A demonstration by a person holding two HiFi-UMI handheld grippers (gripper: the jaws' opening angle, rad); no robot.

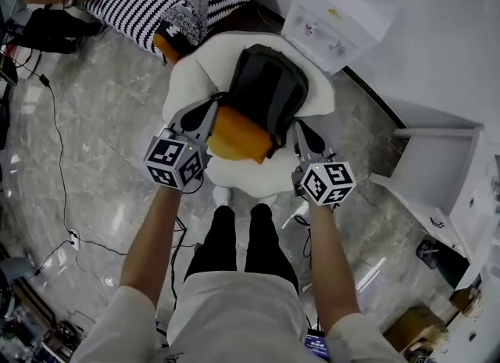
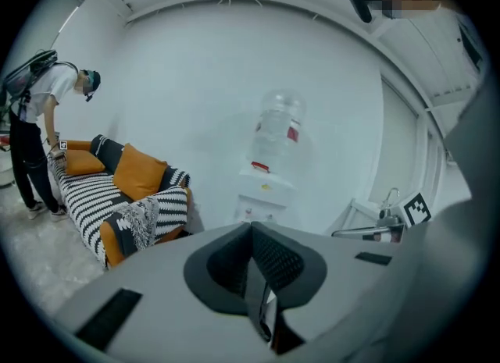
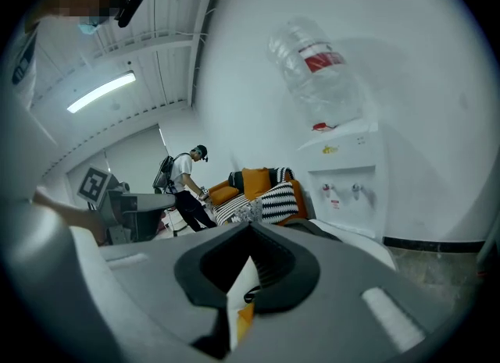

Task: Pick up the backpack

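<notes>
- Claws first: left gripper (image 1: 212,108) and right gripper (image 1: 300,127) are both pinched fully together, with nothing in either. They flank the backpack (image 1: 266,88), dark grey, lying in the seat of the white chair (image 1: 181,80). Tips sit close to the bag's near-left and near-right edges. Head view can't settle whether they touch it.
- Biggest risk: going in with the jaws closed. They'd only shove the bag deeper into the seat or tip it over. They need to spread before contact.
- Next: the left side could grab the wrong thing. The orange cushion (image 1: 238,137) lies tight against the bag's near-left edge, right under the left tip. Closing there would likely catch the cushion, or cushion plus a fold of bag.
- No handle or strap shows in any view; probably on the far side or underneath. Pinching bare shell fabric gives a shallow bite, likely to slip once the weight comes on.
- Uneven lift: two side grips on a soft bag. If one lets go, the bag swings and could drop off the chair.
- Chair looks padded and the bag looks sunk into it, so a lower jaw could dig into the upholstery and snag.
- Minor: cushion gets dragged off the seat along with the bag.
- Smallest: cable (image 1: 58,143) on the floor at left, well apart from the feet. It matters only if the person steps back that way.
</notes>
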